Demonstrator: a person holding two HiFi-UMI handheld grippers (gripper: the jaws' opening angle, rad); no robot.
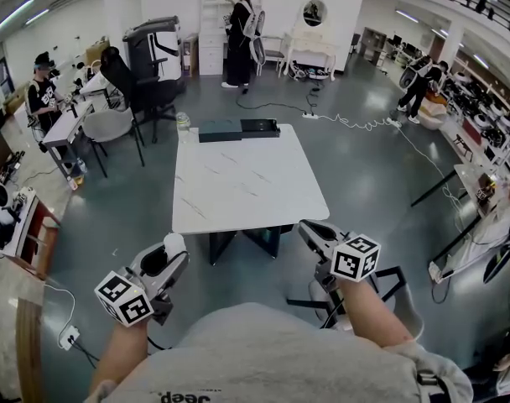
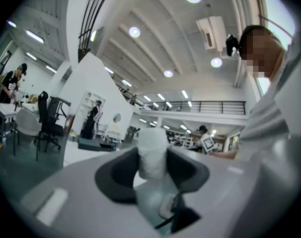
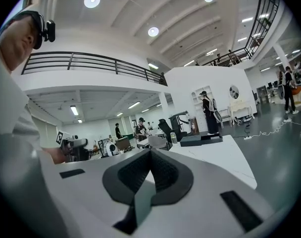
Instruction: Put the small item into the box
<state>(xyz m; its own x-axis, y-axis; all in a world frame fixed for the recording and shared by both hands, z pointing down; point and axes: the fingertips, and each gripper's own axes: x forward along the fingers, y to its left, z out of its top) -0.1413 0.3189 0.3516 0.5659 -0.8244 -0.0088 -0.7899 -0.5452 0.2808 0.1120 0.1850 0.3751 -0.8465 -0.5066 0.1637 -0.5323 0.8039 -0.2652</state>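
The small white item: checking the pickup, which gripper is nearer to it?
Left. The left gripper holds the small white item between its jaws; the right gripper is off to its right, empty.

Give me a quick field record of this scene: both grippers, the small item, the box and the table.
left gripper: shut on the small white item
right gripper: shut, nothing between its jaws
small white item: held in the air, short of the table's near edge
dark box: lying at the far edge of the white table
task status: item not yet in the box
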